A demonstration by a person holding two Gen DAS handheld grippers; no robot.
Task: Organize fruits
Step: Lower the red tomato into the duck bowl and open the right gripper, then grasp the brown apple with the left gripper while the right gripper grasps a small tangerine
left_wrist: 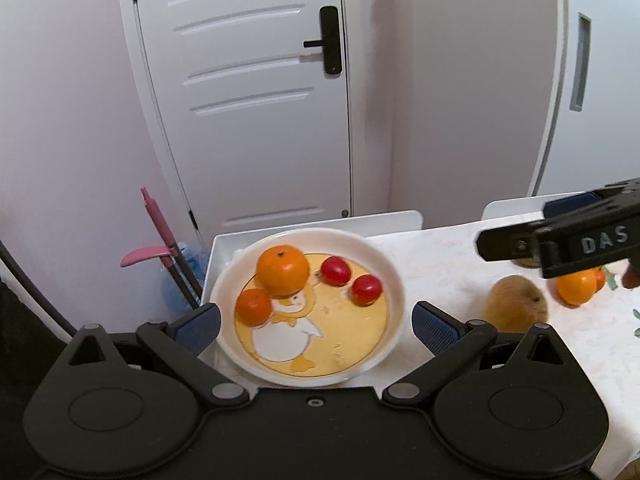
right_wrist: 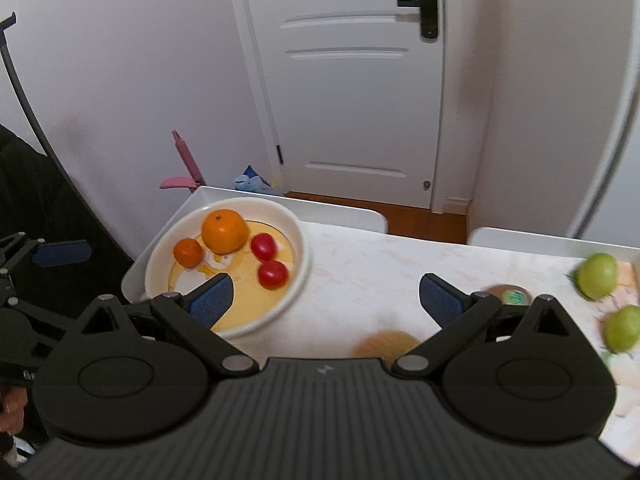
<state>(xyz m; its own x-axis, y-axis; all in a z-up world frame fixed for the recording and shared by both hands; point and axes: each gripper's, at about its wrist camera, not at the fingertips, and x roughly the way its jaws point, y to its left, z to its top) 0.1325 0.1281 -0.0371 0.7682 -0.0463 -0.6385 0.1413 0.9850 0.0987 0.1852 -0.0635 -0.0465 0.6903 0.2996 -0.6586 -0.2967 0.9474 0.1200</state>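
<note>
A white plate (left_wrist: 390,272) with a duck picture holds a large orange (left_wrist: 282,270), a small orange (left_wrist: 253,307) and two red tomatoes (left_wrist: 335,270). My left gripper (left_wrist: 316,322) is open and empty, its fingers on either side of the plate's near half. A brown kiwi (left_wrist: 516,306) and another orange (left_wrist: 576,288) lie on the table to its right. My right gripper (right_wrist: 326,296) is open and empty above the table, right of the plate (right_wrist: 298,280). A blurred kiwi (right_wrist: 384,346) lies just below it. Two green fruits (right_wrist: 596,276) lie at the far right.
The table (right_wrist: 372,264) has a pale marbled cloth. White chair backs (right_wrist: 340,210) stand at its far edge. A stickered kiwi (right_wrist: 510,294) lies behind the right finger. A white door (left_wrist: 256,92) and a pink mop handle (left_wrist: 158,220) are beyond.
</note>
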